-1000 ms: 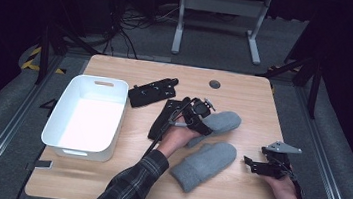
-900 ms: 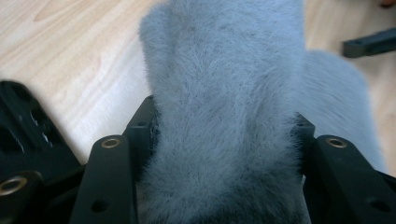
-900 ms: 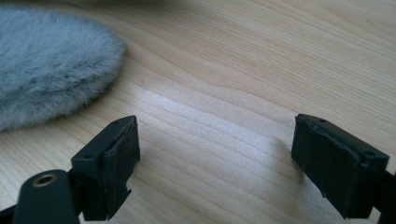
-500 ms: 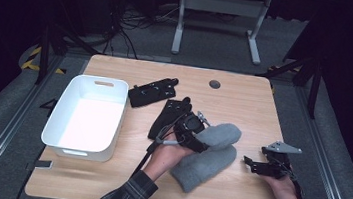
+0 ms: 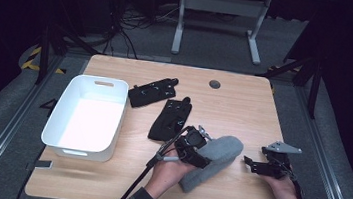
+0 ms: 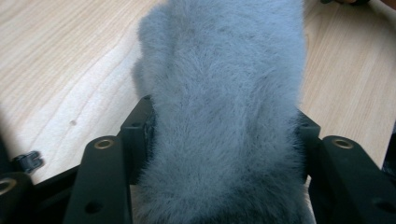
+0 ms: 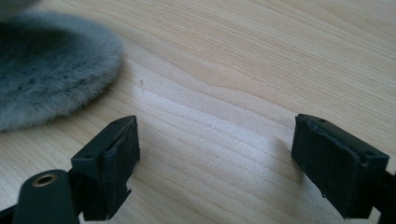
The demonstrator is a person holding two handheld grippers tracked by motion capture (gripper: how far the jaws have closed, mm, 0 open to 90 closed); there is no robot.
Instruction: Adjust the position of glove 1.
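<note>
Two grey fuzzy mittens point(image 5: 210, 162) sit stacked at the near edge of the bench point(image 5: 234, 103), one laid across the other. Left gripper point(image 5: 198, 150) is on the upper mitten point(image 6: 224, 112), its fingers point(image 6: 135, 140) pinching the fluffy fabric between them, and they have just been easing apart a little. Right gripper point(image 5: 252, 164) rests just beside the pile, fingers point(image 7: 116, 154) spread wide over bare wood, nothing between them. Further back, two black gloves point(image 5: 170, 118) lie flat, and off to the left stands a white bin point(image 5: 87, 114).
</note>
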